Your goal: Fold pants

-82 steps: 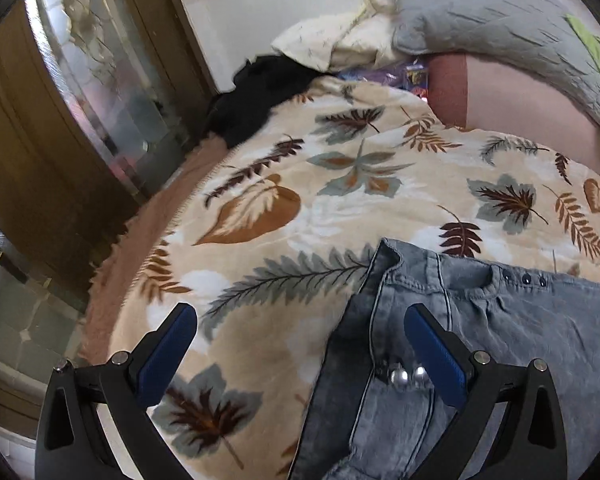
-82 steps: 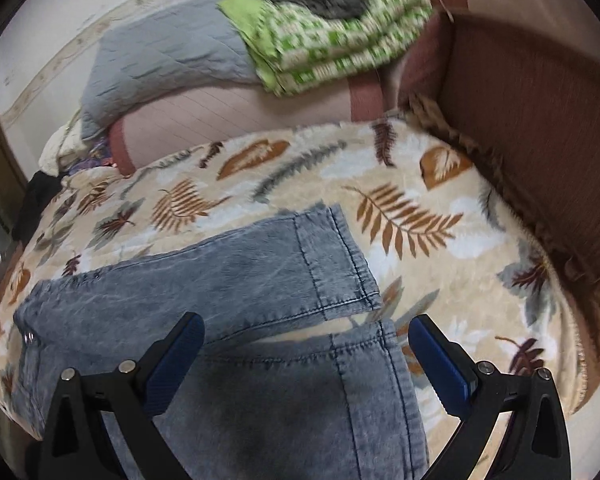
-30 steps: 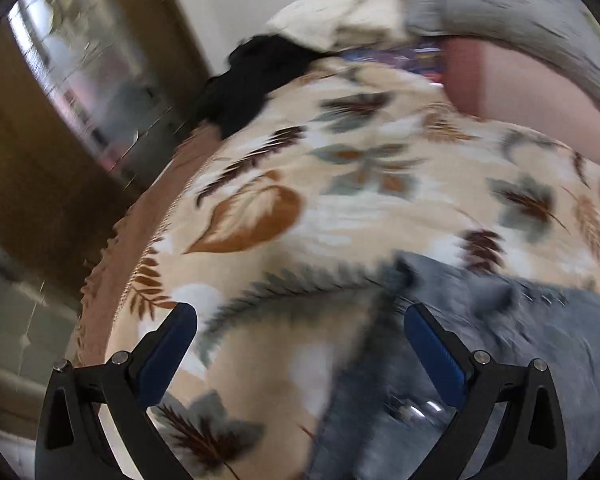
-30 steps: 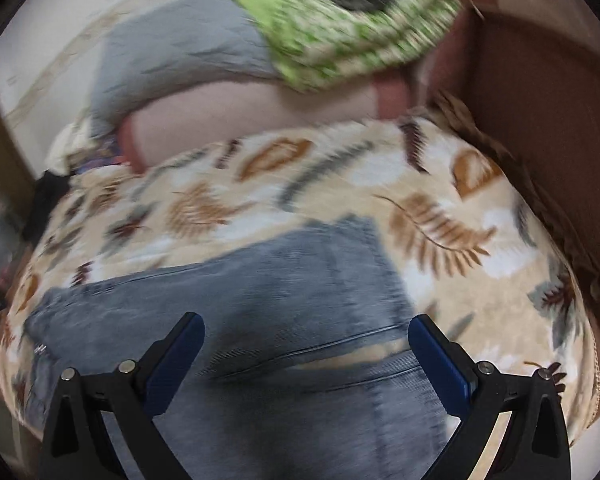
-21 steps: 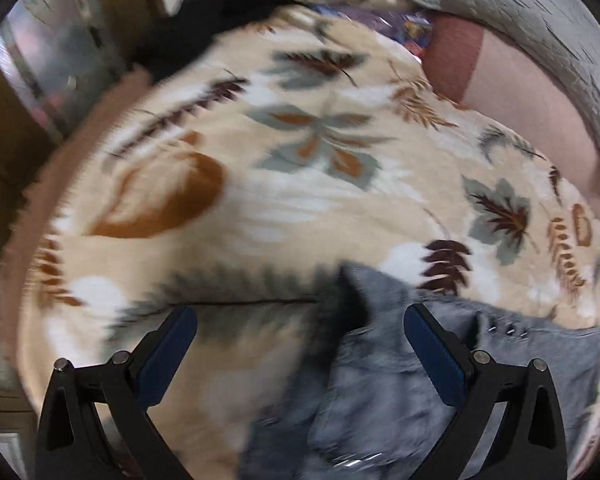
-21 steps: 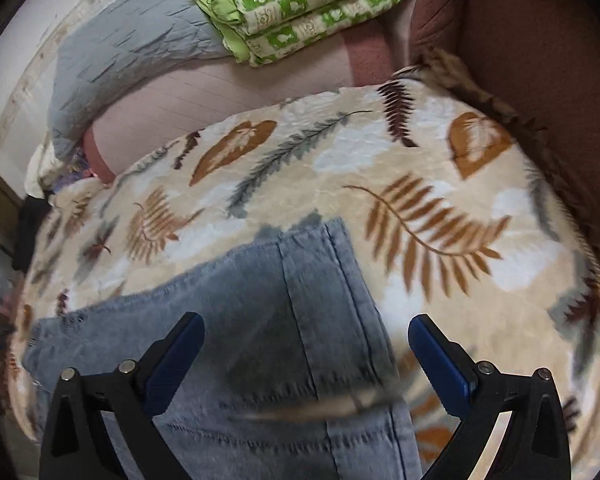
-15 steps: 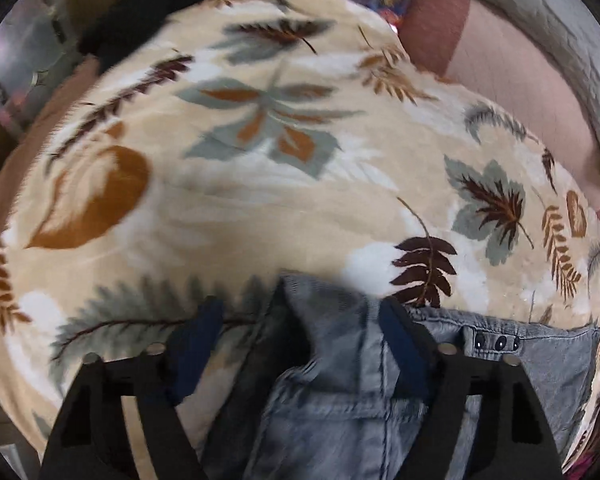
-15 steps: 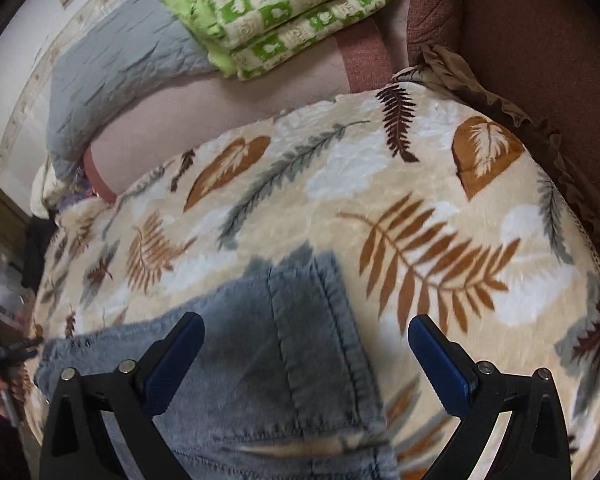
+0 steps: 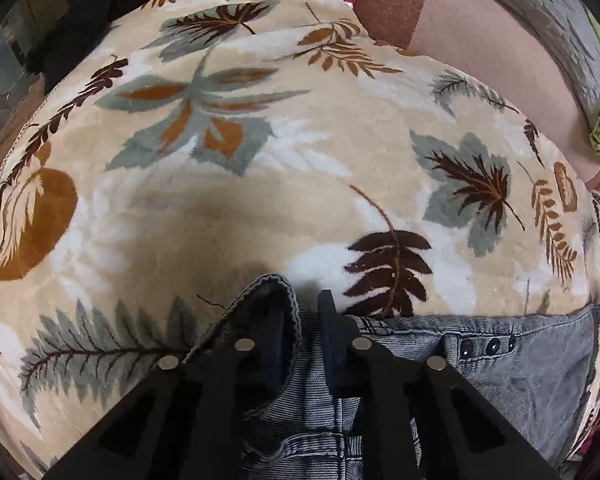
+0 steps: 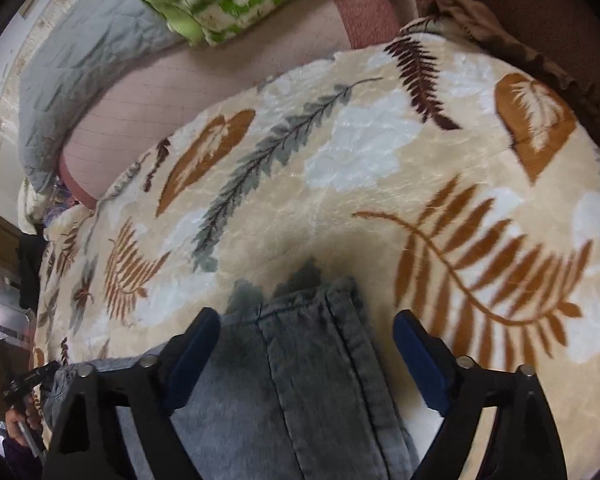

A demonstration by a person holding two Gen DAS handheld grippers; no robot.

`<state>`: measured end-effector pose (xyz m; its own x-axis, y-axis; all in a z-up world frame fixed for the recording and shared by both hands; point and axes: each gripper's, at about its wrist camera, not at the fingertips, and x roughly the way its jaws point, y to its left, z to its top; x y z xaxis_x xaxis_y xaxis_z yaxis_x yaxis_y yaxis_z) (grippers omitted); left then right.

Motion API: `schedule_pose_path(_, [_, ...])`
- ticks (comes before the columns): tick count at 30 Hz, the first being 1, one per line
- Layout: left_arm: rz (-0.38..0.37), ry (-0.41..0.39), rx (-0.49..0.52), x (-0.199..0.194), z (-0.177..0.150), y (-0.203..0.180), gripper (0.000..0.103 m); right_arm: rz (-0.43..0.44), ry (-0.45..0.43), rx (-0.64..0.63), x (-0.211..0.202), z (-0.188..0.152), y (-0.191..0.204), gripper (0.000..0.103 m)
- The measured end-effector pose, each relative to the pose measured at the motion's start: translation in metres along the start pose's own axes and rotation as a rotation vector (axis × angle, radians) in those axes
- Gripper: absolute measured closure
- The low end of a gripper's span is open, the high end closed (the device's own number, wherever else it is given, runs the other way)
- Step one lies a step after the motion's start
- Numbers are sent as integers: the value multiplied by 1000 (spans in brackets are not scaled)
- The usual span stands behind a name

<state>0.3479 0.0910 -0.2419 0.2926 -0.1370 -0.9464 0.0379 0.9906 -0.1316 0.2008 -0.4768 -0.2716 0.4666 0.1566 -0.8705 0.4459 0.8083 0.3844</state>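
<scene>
Your left gripper [image 9: 300, 316] pinches the pants [image 9: 520, 368] at the waistband (thin bite), your right gripper [image 10: 306, 344] gapes over the hem, so an early lift risks a slip.

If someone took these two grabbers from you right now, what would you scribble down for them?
Left gripper: shut on the jeans' waistband corner, which is bunched up between the fingers.
Right gripper: open, straddling the leg hem, not gripping yet.
Jeans lie on the leaf blanket.
Done: waistband end gripped. No fold is visible.
Left: probably close the right gripper on the hem, then lift both ends and make the folds.
</scene>
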Motion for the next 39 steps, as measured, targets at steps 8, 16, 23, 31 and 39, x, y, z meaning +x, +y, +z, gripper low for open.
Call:
schedule_pose_path(8, [-19,-102,28,-28,-2,-1,98,-50,-4,-109,-17,-12,18,90])
schedule_pose_path(16, [-107,-256,37,-114,-16,-2,101,33,-185,-123,-112,-29,29,90])
schedule_pose_path(23, [-163,-346,70,-180,-79,18,100,99,-240,-119,-176,-84,9,90])
schedule_pose_path(31, [-203,-378,32,-200,-155,47,100,118,-240,-117,-212,-167,-24,90])
schedule_pose_path(39, [-125,-179,30,-149,-250,78,100,108,-12,-133,-187,-246,-64,77])
